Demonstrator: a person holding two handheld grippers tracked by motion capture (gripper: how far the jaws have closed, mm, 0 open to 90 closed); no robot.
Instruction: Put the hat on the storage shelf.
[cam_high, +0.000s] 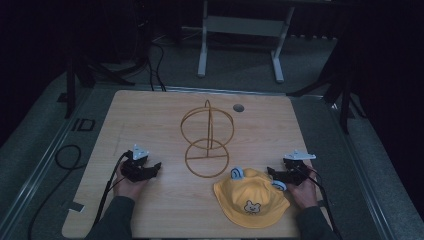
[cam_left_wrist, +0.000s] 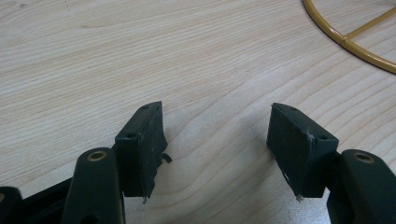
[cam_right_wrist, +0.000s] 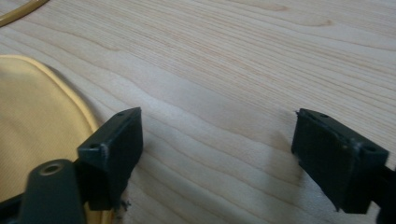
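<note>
Right now your left gripper (cam_high: 150, 169) sits low over the wooden worktop (cam_high: 150, 115) on its near left side, its fingers (cam_left_wrist: 142, 149) spread wide with bare wood grain between them. Beyond those fingers, in the left gripper view, a curve of the gold wire stand (cam_left_wrist: 348, 42) crosses the upper right corner. From the high view that stand (cam_high: 207, 142) is at the middle of the worktop: a flat ring base with an upright globe of hoops above it. Your right gripper (cam_high: 278, 177) is at the near right, fingers (cam_right_wrist: 112, 154) also spread and pinching nothing. Just beside it lies the yellow child's bucket hat (cam_high: 250, 197), crown up, with a small bear face on the brim facing you and two pale blue ears on top. In the right gripper view the hat's brim (cam_right_wrist: 37, 130) reaches under the left finger; whether they touch you cannot tell. A small grey round cap (cam_high: 238, 107) sits in the worktop's far edge
</note>
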